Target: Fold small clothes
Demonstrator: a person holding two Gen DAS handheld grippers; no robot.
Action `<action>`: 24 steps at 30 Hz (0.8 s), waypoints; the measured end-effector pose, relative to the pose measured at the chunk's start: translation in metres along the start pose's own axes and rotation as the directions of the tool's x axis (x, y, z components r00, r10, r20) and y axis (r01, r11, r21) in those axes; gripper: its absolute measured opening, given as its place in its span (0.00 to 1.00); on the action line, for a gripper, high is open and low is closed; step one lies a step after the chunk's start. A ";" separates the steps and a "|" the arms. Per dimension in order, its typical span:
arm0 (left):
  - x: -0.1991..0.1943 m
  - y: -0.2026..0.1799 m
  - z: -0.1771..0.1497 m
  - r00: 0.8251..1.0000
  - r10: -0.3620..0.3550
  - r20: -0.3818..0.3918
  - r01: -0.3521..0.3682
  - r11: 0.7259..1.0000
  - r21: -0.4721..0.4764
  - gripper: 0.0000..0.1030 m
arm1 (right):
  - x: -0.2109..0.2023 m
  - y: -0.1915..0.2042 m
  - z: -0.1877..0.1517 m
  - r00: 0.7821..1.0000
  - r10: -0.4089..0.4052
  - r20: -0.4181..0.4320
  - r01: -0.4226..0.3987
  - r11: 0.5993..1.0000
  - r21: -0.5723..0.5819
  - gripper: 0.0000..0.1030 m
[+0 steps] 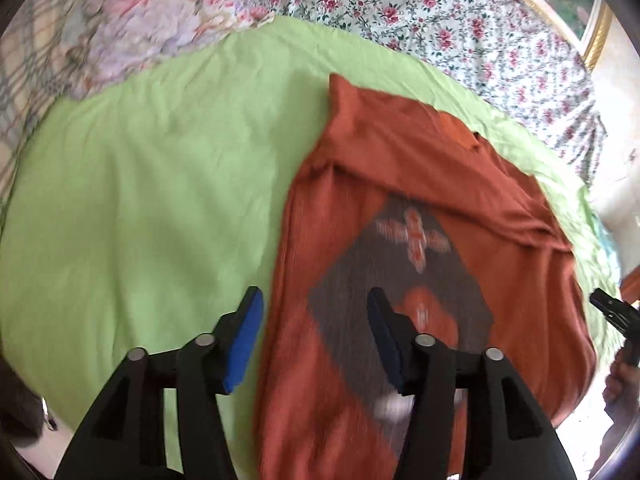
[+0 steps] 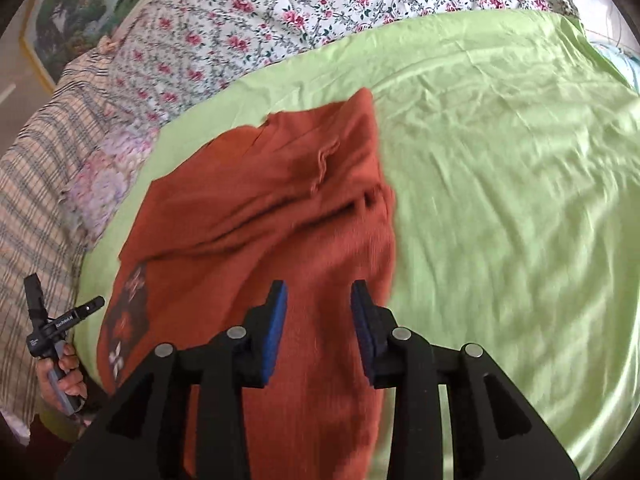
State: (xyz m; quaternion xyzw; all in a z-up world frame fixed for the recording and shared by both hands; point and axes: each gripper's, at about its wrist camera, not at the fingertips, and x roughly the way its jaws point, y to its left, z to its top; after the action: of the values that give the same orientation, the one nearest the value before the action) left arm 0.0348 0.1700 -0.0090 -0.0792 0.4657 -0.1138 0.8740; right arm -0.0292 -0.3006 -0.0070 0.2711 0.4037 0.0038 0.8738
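Item: rust shirt (image 1: 400,184) flat on green sheet (image 1: 140,200), part-folded; L gripper (image 1: 316,300) & R gripper (image 2: 319,292) both released, above shirt (nothing pinched); next: re-grip hem corners evenly.

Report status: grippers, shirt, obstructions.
Left gripper open, empty. Right gripper open, empty. Rust shirt part-folded on green sheet. Nothing in the way.

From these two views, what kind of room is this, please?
Most likely a bedroom: the orange shirt lies on a green sheet spread over a bed, with floral bedding behind and a framed picture leaning nearby.
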 end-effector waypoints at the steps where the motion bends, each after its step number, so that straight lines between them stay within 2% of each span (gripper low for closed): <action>1: -0.005 0.006 -0.011 1.000 -0.018 -0.007 0.017 1.000 -0.010 0.56 | -0.004 -0.002 -0.006 1.000 0.010 -0.002 -0.010 1.000 -0.002 0.37; 7: -0.019 0.027 -0.069 0.993 -0.102 -0.060 0.100 0.994 -0.040 0.57 | -0.034 -0.018 -0.047 0.991 0.128 -0.033 -0.129 0.992 -0.013 0.43; 12: -0.022 0.021 -0.101 0.979 -0.187 -0.087 0.189 0.982 0.021 0.54 | -0.055 -0.036 -0.084 0.980 0.180 -0.081 -0.182 0.983 -0.017 0.43; 18: -0.016 0.018 -0.117 0.957 -0.261 -0.128 0.273 0.957 0.096 0.50 | -0.072 -0.037 -0.120 0.954 0.252 -0.161 -0.266 0.961 -0.070 0.45; 24: -0.011 0.019 -0.115 0.940 -0.300 -0.163 0.321 0.939 0.125 0.49 | -0.051 -0.029 -0.141 0.935 0.248 -0.255 -0.282 0.953 -0.108 0.46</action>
State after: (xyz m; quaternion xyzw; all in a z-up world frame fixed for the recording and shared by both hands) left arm -0.0645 0.1872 -0.0687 -0.0778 0.4982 -0.2905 0.8132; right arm -0.1697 -0.2706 -0.0590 0.2575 0.4643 0.1832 0.8274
